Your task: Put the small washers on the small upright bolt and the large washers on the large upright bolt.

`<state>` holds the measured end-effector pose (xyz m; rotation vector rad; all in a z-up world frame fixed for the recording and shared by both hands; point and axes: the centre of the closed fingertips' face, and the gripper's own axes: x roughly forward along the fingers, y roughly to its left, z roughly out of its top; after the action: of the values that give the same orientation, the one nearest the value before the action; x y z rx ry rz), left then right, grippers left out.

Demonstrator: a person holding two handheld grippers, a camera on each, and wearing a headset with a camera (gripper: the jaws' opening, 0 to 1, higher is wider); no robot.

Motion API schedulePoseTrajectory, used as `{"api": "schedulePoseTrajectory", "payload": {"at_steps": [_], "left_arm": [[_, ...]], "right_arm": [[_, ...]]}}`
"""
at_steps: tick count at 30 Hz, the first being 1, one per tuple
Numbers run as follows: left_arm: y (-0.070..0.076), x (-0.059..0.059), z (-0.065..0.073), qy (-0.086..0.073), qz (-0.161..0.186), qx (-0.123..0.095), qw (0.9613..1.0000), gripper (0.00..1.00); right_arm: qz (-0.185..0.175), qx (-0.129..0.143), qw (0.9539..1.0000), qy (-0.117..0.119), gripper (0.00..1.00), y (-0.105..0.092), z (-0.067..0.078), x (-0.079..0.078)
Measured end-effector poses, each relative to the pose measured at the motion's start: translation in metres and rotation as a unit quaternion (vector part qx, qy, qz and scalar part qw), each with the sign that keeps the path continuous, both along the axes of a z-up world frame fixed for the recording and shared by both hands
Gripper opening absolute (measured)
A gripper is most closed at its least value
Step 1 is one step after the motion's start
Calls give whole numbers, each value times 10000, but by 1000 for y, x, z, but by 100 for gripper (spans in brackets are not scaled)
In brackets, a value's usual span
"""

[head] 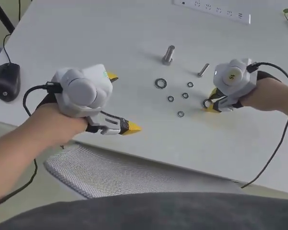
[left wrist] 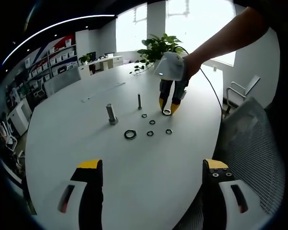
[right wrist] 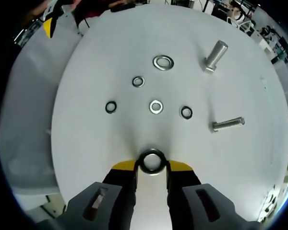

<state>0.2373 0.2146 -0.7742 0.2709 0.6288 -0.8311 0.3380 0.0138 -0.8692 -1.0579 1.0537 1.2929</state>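
The large bolt (head: 168, 54) (left wrist: 111, 114) (right wrist: 215, 55) and the small bolt (head: 203, 70) (left wrist: 139, 101) (right wrist: 228, 123) stand upright on the white table. A large washer (head: 160, 83) (right wrist: 163, 62) and several small washers (head: 180, 114) (right wrist: 156, 106) lie flat in front of them. My right gripper (head: 209, 104) (right wrist: 152, 165) is shut on a washer (right wrist: 152, 161), held on edge just above the table to the right of the loose ones. My left gripper (head: 122, 101) (left wrist: 152, 165) hangs open near the table's front edge, nothing between its fingers.
A power strip (head: 212, 9) lies at the table's far side. A black mouse (head: 6, 81) sits at the far left. A mesh chair (head: 110, 172) stands below the front edge. A potted plant (left wrist: 158, 48) is at the far end.
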Motion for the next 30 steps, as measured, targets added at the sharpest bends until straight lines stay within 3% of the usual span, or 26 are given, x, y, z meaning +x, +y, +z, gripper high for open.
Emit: {"api": "schedulePoseTrajectory", "payload": {"at_steps": [7, 24, 30], "left_arm": [[2, -4, 0, 29, 16, 4, 10000, 82], [5, -11, -2, 145, -55, 23, 9999, 76], [6, -9, -1, 140, -101, 22, 9998, 74]], "right_arm": [[62, -212, 9997, -55, 22, 0, 1, -1], [-255, -231, 9994, 51, 21, -1, 2, -4], [-302, -180, 9993, 84, 21, -1, 18, 1]]}}
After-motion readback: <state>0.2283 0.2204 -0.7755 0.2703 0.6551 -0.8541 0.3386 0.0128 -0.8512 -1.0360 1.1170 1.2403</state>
